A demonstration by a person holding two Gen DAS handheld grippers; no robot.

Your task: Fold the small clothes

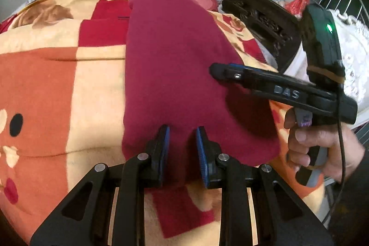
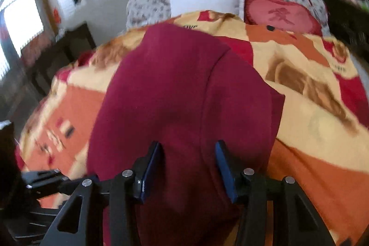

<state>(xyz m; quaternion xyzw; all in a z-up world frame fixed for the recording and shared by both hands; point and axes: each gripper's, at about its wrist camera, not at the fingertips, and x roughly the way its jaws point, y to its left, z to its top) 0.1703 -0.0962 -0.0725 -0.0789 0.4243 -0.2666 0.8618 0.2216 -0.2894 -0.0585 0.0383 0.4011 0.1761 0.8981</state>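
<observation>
Blue-padded black left gripper (image 1: 182,144) stands parted over the near hem of the dark red knit garment (image 1: 175,75), which lies flat on the orange, cream and red patterned blanket (image 1: 46,89). The right gripper (image 2: 188,165) is likewise parted above the cloth, gripping nothing. Close both on one edge layer, lift evenly, and fold. Right-view blur hides the garment's seam detail; its near edge is cut off.

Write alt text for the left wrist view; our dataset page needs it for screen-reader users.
A dark red garment lies flat on an orange, cream and red patterned blanket, the left gripper hovering open-jawed at its near edge. The right gripper, held in a hand, reaches in from the right above the garment.
</observation>
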